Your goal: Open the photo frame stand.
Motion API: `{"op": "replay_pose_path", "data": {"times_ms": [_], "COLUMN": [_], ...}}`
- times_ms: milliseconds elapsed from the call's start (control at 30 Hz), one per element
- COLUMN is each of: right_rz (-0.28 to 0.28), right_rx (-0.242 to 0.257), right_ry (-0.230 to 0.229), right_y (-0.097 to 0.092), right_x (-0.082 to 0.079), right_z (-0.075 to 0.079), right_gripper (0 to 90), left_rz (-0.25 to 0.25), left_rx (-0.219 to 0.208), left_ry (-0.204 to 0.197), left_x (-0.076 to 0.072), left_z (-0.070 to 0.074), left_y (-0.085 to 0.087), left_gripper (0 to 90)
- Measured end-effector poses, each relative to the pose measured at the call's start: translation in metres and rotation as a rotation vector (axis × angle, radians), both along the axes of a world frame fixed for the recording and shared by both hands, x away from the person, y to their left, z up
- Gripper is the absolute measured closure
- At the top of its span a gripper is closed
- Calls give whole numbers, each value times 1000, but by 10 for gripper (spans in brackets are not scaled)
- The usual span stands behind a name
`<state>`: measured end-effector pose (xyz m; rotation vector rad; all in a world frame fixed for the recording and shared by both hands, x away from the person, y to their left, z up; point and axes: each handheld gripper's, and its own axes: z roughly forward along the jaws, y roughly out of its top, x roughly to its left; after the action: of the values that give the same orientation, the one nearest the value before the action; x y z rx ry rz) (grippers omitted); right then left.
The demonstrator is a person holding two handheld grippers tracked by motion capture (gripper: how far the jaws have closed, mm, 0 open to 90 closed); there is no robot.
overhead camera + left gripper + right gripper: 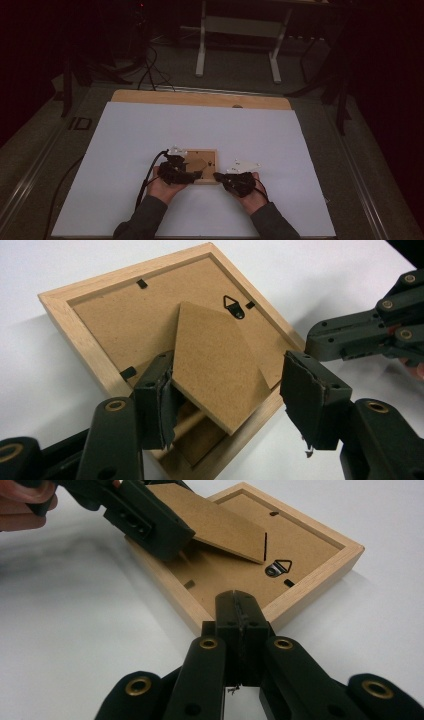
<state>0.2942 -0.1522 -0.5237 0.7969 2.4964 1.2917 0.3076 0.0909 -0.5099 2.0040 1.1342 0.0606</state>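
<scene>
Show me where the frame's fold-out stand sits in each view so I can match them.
High view: the stand is mid-frame, beside the left gripper.
Left gripper view: centre, raised between the open jaws.
Right gripper view: upper middle.
Shared landmark: the triangular metal hanger.

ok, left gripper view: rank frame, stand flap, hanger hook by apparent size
1. Frame, largest.
2. Stand flap, raised toward the camera, so nearness inflates it; it covers less than the frame.
3. Hanger hook, by far the smallest.
</scene>
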Motion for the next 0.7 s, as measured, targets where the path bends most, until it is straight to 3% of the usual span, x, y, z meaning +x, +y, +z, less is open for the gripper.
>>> {"op": "replay_pose_path", "data": {"times_ms": [700], "right_rz": [4], "right_rx": [-6], "right_ry": [-6], "right_y": [0], "right_x": [0], "right_z": [0], "right_gripper": [895], "left_rz": [28], "left_rx": [-129], "left_ry": [95], "left_x": [15], "left_z": [2], "left_y": [3], "left_gripper": [527]}}
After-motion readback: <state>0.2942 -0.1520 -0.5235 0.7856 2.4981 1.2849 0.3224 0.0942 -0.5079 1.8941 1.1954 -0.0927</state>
